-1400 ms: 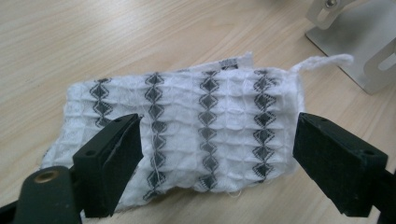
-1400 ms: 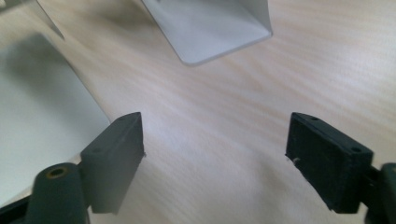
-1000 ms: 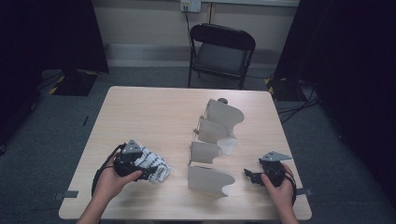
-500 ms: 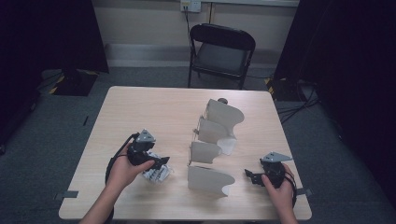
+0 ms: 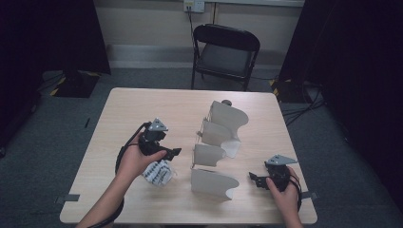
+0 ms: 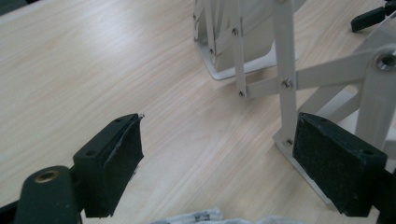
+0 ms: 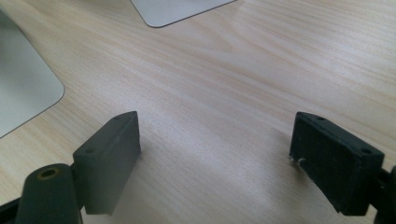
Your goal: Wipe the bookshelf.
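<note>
A white folding rack (image 5: 216,142) with several curved panels stands on the wooden table (image 5: 142,104), right of middle. A crumpled white patterned bundle (image 5: 157,173) lies near the front left. My left gripper (image 5: 174,153) hovers just above the bundle, pointing right at the rack, jaws open and empty. In the left gripper view the gripper (image 6: 217,154) faces the rack's thin white struts (image 6: 286,84), with a sliver of the bundle (image 6: 205,216) below. My right gripper (image 5: 253,179) rests low by the front right, pointing left. Its jaws (image 7: 215,149) stand open over bare wood.
A black folding chair (image 5: 225,50) stands behind the table's far edge. A small dark knob (image 5: 227,102) sits behind the rack. Rack panel bases (image 7: 23,93) lie just ahead of my right gripper. Dark curtains flank the room.
My left hand has risen and moved right, from beside the white bundle to above it and closer to the rack. The bundle stays on the table. The right hand has not moved.
</note>
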